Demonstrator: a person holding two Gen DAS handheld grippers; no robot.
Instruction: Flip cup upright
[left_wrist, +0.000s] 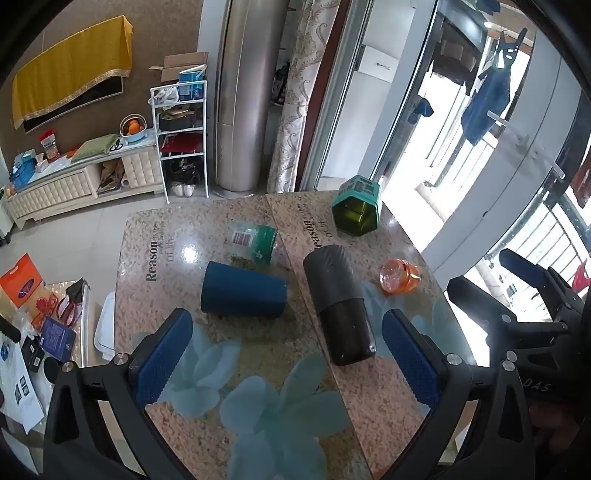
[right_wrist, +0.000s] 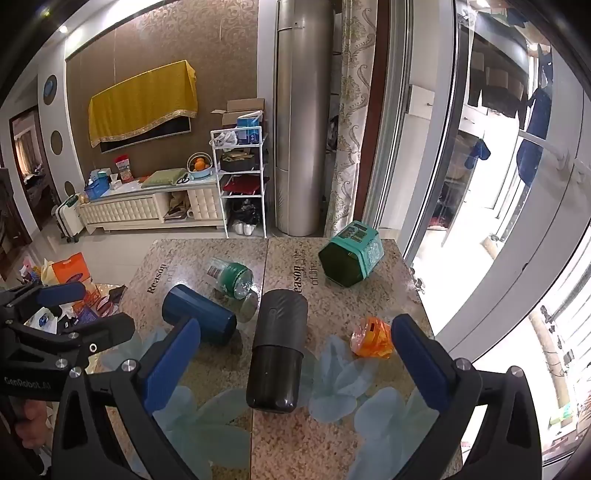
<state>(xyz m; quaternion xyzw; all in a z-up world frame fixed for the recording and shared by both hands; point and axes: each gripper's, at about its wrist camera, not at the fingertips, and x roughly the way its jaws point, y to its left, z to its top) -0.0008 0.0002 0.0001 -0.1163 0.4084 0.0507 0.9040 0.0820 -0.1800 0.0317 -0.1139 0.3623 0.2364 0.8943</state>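
Observation:
A dark blue cup (left_wrist: 243, 293) lies on its side on the speckled table (left_wrist: 258, 369), also in the right wrist view (right_wrist: 199, 315). A black cylindrical cup (left_wrist: 340, 308) lies on its side beside it, also in the right wrist view (right_wrist: 277, 349). My left gripper (left_wrist: 288, 354) is open and empty, above the table just short of both cups. My right gripper (right_wrist: 295, 363) is open and empty, with the black cup's near end between its fingers' line of sight. The right gripper also shows at the right edge of the left wrist view (left_wrist: 517, 295).
A clear bottle with green label (left_wrist: 256, 240), a teal hexagonal tin (left_wrist: 356, 210) and an orange-lidded small jar (left_wrist: 399, 276) all lie on their sides on the table. The table's right edge is near a glass sliding door (left_wrist: 498, 166). Clutter sits on the floor at left.

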